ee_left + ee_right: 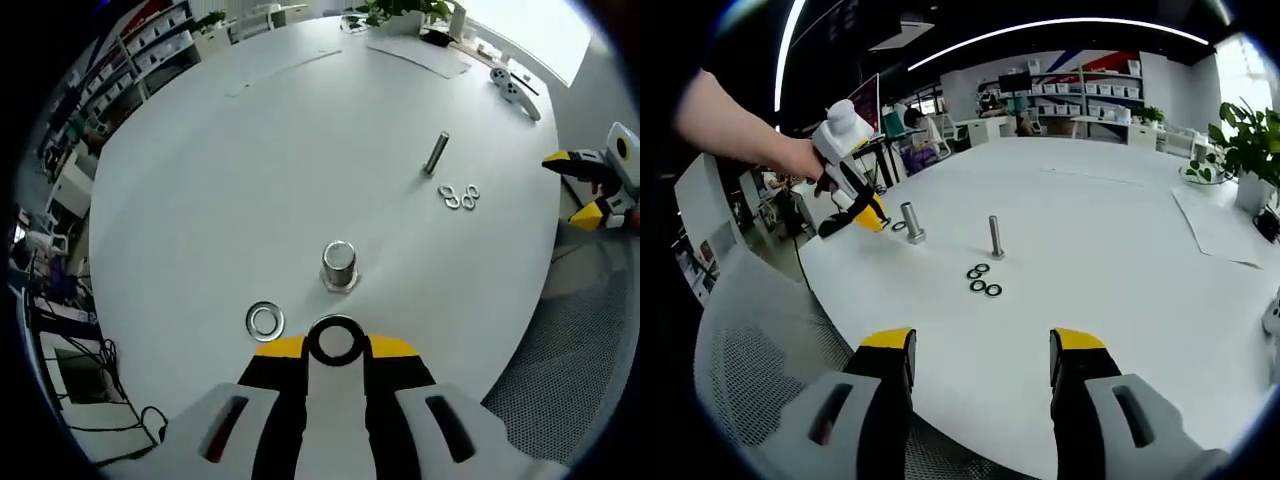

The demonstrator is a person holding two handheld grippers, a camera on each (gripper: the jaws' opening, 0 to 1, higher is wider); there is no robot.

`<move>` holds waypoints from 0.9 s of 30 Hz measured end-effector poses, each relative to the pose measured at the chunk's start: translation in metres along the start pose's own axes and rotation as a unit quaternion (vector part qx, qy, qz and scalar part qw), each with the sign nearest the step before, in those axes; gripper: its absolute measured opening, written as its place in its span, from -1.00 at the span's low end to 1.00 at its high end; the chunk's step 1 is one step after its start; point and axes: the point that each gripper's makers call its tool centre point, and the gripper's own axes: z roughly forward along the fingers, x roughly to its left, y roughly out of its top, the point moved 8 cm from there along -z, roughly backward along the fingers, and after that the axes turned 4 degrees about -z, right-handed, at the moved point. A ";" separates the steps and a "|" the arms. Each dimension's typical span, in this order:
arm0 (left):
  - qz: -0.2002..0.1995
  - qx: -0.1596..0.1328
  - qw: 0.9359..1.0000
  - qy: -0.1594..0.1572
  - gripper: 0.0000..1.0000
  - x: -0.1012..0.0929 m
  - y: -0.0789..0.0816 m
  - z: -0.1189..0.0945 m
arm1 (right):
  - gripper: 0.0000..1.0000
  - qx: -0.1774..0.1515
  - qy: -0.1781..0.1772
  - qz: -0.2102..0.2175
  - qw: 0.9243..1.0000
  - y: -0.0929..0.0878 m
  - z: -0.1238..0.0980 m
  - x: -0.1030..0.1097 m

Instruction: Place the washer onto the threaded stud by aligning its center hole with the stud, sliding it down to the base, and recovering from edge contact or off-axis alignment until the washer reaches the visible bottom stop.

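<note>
1. A flat silvery washer [264, 320] with a wide centre hole is lying loose on the white table [250, 170], near its edge.
2. The left gripper [335, 341] is pinching a second washer [334, 340], a shiny ring standing upright between the yellow-tipped jaws, just short of the near threaded stud [339, 265].
3. That stud is standing upright on its wider base.
4. Another stud [436, 153] is standing farther in, three washers [459, 196] clustering beside it.
5. The right gripper [983, 350] is hovering at the table edge, jaws spread, empty.
</note>
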 end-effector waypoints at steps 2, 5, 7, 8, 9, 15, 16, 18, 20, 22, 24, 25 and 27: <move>0.001 -0.002 1.000 -0.003 -0.63 0.000 0.004 -0.003 | 0.13 0.000 0.001 0.000 1.000 0.000 0.000 0.000; 0.004 -0.009 1.000 -0.005 -0.63 0.002 0.012 -0.007 | 0.13 0.000 0.001 0.001 1.000 0.000 0.000 0.000; 0.007 -0.011 1.000 -0.007 -0.63 0.001 0.017 -0.011 | 0.13 0.000 0.001 0.000 1.000 0.000 0.000 0.000; 0.009 -0.011 1.000 -0.010 -0.63 0.001 0.020 -0.013 | 0.13 0.000 0.001 0.001 1.000 0.000 0.000 0.000; 0.011 -0.010 1.000 -0.011 -0.63 0.002 0.021 -0.013 | 0.13 -0.001 0.001 0.001 1.000 0.000 0.000 0.000; 0.024 -0.011 1.000 -0.016 -0.63 0.000 0.032 -0.017 | 0.13 -0.002 0.001 0.002 1.000 0.000 0.000 0.000; 0.027 -0.011 0.999 -0.016 -0.63 -0.001 0.035 -0.016 | 0.13 -0.002 0.001 0.002 1.000 0.000 0.000 0.000; 0.031 -0.012 0.999 -0.017 -0.63 -0.002 0.038 -0.015 | 0.13 -0.002 0.000 0.002 1.000 0.000 0.000 0.000; 0.033 -0.011 0.999 -0.018 -0.63 -0.003 0.041 -0.013 | 0.13 -0.003 -0.001 0.003 1.000 0.000 0.000 0.000; 0.041 -0.008 0.999 -0.018 -0.63 -0.004 0.044 -0.010 | 0.13 -0.003 -0.001 0.004 1.000 0.000 0.000 0.000; 0.046 -0.005 0.999 -0.018 -0.63 -0.004 0.048 -0.007 | 0.13 -0.002 -0.001 0.003 1.000 0.000 0.000 0.000; 0.049 -0.003 0.999 -0.018 -0.63 -0.003 0.050 -0.006 | 0.13 -0.003 -0.001 0.003 1.000 0.000 0.000 0.000; 0.053 0.003 0.998 -0.021 -0.63 -0.004 0.052 -0.004 | 0.13 -0.003 -0.001 0.003 1.000 0.000 0.000 0.000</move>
